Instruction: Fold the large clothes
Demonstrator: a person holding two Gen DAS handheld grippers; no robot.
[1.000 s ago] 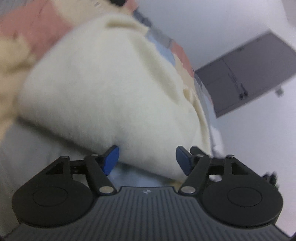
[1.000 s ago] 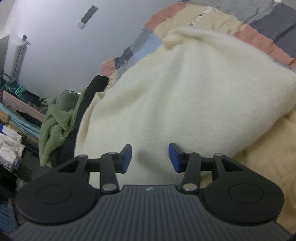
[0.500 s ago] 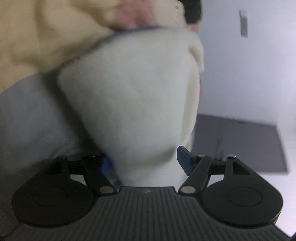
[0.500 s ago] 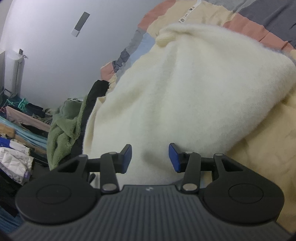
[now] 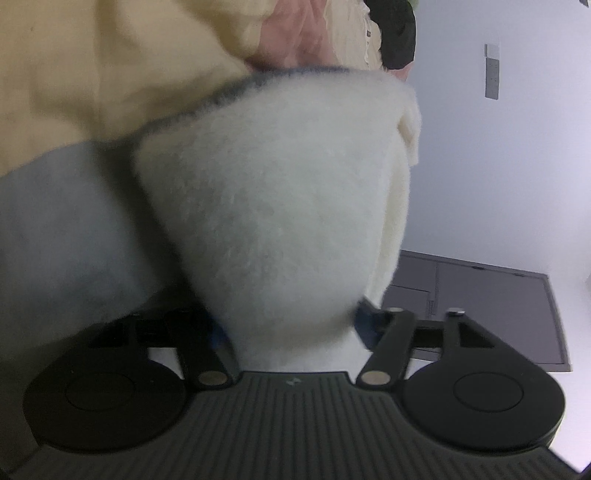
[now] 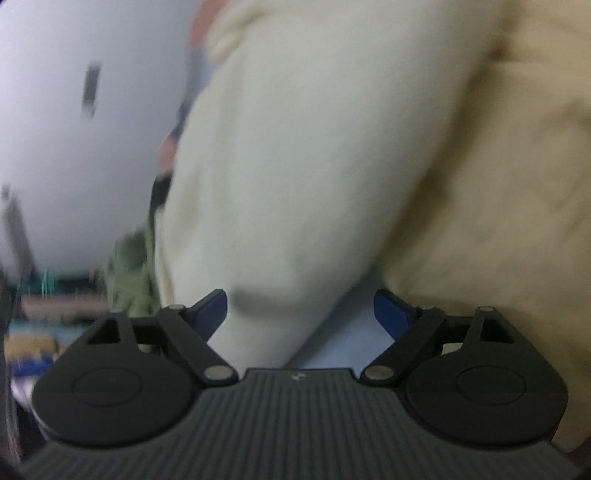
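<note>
Around the work area, from my two wrist feeds

On the left feed I see a patchwork bedspread [image 5: 92, 74] with pale yellow, grey and pink panels, a dark garment [image 5: 397, 35] at the top edge, a white wall [image 5: 498, 177] carrying a small grey plate [image 5: 492, 70], and a grey panelled door [image 5: 480, 306] low on the right. On the right feed, which is blurred, I see the yellow panel of the bedspread [image 6: 517, 166] filling the right side, a crumpled green cloth [image 6: 129, 273] at lower left, and a jumble of coloured things [image 6: 33, 328] beneath the wall [image 6: 55, 147] that I cannot make out.
</note>
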